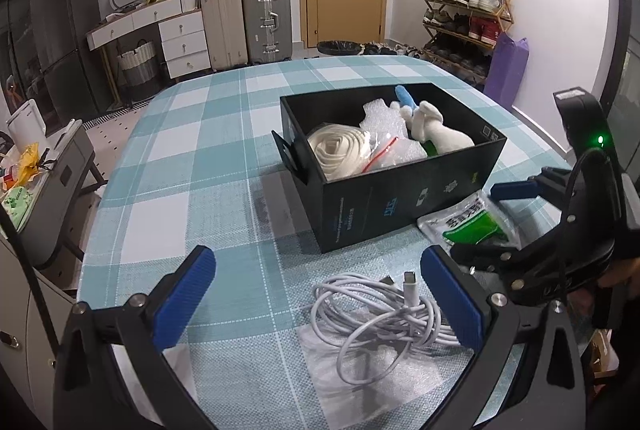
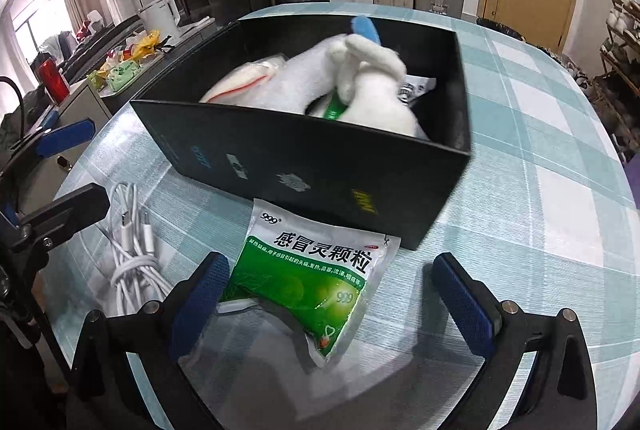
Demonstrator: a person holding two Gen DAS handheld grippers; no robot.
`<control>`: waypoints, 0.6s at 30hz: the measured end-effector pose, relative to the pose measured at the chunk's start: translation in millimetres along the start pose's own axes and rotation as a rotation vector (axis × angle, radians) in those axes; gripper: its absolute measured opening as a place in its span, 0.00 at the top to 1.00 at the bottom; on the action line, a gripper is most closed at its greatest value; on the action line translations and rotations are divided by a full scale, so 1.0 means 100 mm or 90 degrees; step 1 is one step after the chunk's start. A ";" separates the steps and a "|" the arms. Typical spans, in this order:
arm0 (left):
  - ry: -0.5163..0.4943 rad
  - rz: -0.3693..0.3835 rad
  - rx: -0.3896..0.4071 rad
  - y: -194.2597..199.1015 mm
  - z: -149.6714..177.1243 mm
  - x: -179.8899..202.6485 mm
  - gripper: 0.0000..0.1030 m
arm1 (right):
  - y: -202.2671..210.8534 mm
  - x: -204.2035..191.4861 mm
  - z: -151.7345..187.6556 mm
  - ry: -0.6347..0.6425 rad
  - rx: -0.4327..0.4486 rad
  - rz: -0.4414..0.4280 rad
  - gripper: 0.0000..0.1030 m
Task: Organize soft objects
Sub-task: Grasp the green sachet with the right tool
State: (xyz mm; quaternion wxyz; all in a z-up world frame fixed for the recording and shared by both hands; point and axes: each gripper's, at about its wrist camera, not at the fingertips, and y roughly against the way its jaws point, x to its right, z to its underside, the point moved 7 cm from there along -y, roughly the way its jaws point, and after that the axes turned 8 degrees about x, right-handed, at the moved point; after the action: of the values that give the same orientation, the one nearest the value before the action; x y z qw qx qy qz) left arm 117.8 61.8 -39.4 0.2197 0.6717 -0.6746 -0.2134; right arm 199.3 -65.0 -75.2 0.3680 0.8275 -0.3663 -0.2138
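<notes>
Sachet (image 2: 316, 282) against box (image 2: 320, 169) wall

The green-and-white sachet (image 2: 316, 276) carries the brand mark "999" at its top left corner and again in pale figures on the green field, with the large black heading "感冒灵颗粒" across its middle. The smaller line beneath that heading is too fine to read. Printing on the black box (image 2: 320, 169) wall is blurred and illegible.
</notes>
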 end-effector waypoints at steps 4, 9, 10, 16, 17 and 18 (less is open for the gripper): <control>-0.007 0.004 -0.004 -0.01 0.01 0.03 0.00 | 0.03 0.09 0.01 0.007 -0.008 -0.005 0.01; -0.013 0.013 -0.005 0.00 0.02 0.08 0.00 | 0.09 0.15 -0.02 0.013 -0.002 -0.009 0.01; -0.013 0.014 -0.006 -0.01 0.02 0.08 0.00 | 0.10 0.13 -0.03 0.014 0.000 -0.011 0.01; -0.019 0.018 -0.013 -0.04 0.04 0.11 0.00 | 0.05 0.03 0.01 0.038 -0.010 0.002 0.01; -0.018 0.021 -0.014 -0.04 0.05 0.12 0.00 | 0.05 0.04 0.04 0.041 -0.012 0.007 0.01; -0.018 0.023 -0.015 -0.04 0.05 0.12 0.00 | 0.03 0.03 0.05 0.043 -0.017 0.011 0.01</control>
State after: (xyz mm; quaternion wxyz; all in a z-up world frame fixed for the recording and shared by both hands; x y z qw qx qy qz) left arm 118.1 49.5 -45.9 0.2217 0.6536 -0.6871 -0.2271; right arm 196.9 -70.8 -76.0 0.3927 0.8262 -0.3579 -0.1872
